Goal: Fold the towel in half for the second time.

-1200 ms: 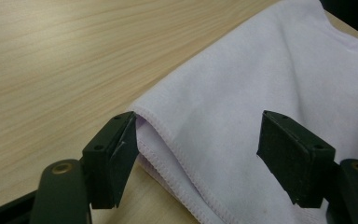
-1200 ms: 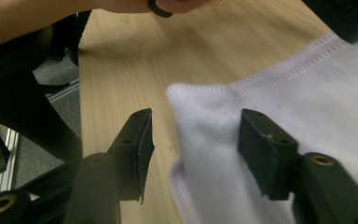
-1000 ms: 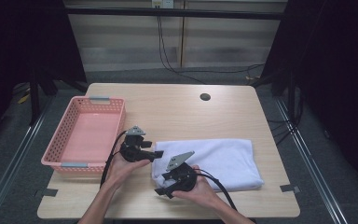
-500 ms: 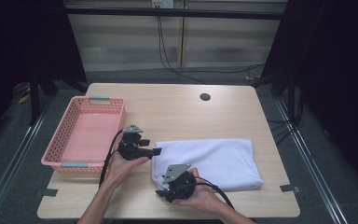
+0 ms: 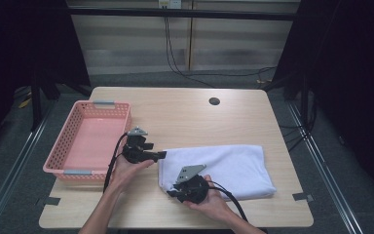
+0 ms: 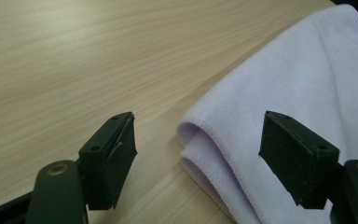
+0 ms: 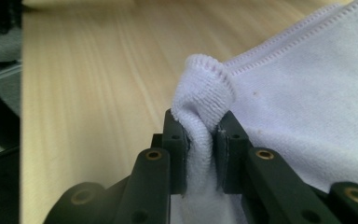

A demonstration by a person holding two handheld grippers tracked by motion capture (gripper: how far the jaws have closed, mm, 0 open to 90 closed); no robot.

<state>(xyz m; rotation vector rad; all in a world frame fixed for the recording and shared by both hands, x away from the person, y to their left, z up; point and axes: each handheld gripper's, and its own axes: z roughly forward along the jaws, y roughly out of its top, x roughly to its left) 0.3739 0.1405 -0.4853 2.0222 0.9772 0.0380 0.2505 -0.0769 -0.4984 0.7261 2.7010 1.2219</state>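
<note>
Here, a pale wooden table [image 5: 185, 122] is carrying a pink slatted plastic basket [image 5: 88, 141] out at 9 o'clock, sitting just beside the left hand, and a small dark round hole [image 5: 214, 101] is showing in the tabletop up at 12 o'clock, well apart from the work. Nothing is standing between either tool and the cloth.

A folded white terry towel [image 5: 224, 168] is lying flat at about 4 o'clock from the table's centre, its long side running across the table.

The left gripper [image 5: 160, 155] is hovering at the towel's 9 o'clock end; in the left gripper view its 2 black jaws are standing wide apart, with the layered corner of the towel [image 6: 214, 154] lying between them, untouched.

The right gripper [image 5: 171, 193] is sitting at the towel's 7 o'clock corner. Its jaws have just been closing, and in the right gripper view they are pinching a bunched fold of the towel's hemmed edge [image 7: 207, 93], which is bulging up above the pads.
</note>
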